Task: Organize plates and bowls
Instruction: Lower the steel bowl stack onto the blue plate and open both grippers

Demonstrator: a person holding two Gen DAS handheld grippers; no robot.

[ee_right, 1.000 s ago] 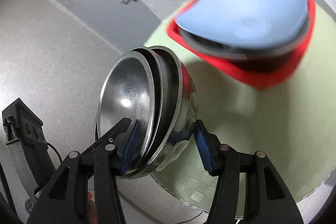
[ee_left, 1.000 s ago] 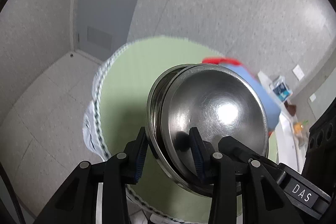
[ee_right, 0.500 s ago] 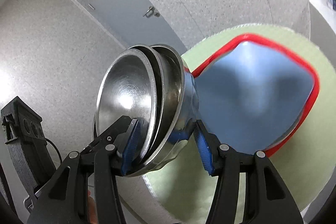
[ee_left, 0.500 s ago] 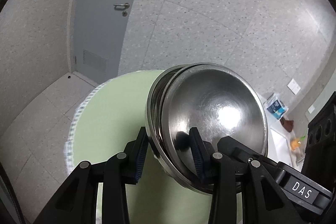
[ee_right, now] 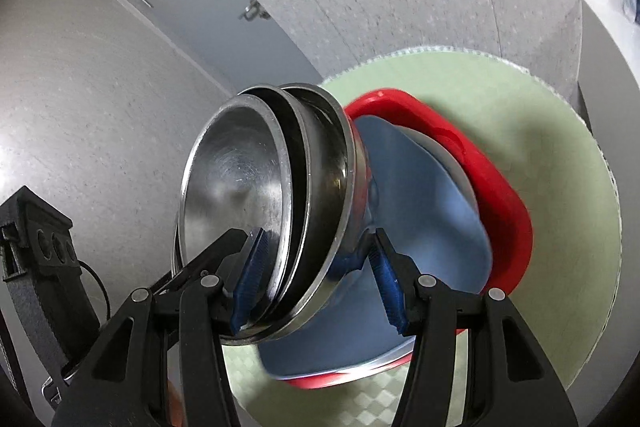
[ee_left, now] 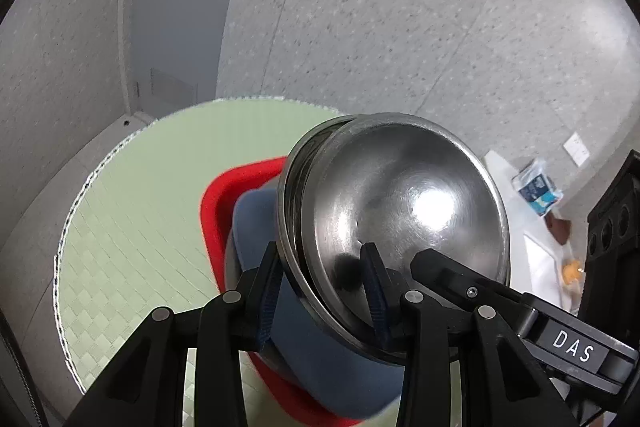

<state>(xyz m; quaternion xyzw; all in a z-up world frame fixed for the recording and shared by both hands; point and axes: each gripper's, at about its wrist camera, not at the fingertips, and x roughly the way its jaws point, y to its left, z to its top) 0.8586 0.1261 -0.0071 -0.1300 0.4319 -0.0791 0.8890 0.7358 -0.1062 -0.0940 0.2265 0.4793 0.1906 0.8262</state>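
Nested steel bowls (ee_left: 400, 227) pinched in both jaws, left gripper (ee_left: 320, 287) and right gripper (ee_right: 316, 275), now swung mid-frame over blue plate (ee_right: 432, 195) on red tray (ee_right: 492, 187); set-down likely next.

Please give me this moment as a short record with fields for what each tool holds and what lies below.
left tool: shut on the rim of the steel bowls, one finger inside, one outside
right tool: shut on the same steel bowls from the opposite side
bowls: nested, tilted on edge, held in the air by both tools
below: blue plate stacked in a red plate
surface: round table with green checked mat
background: grey door, speckled wall
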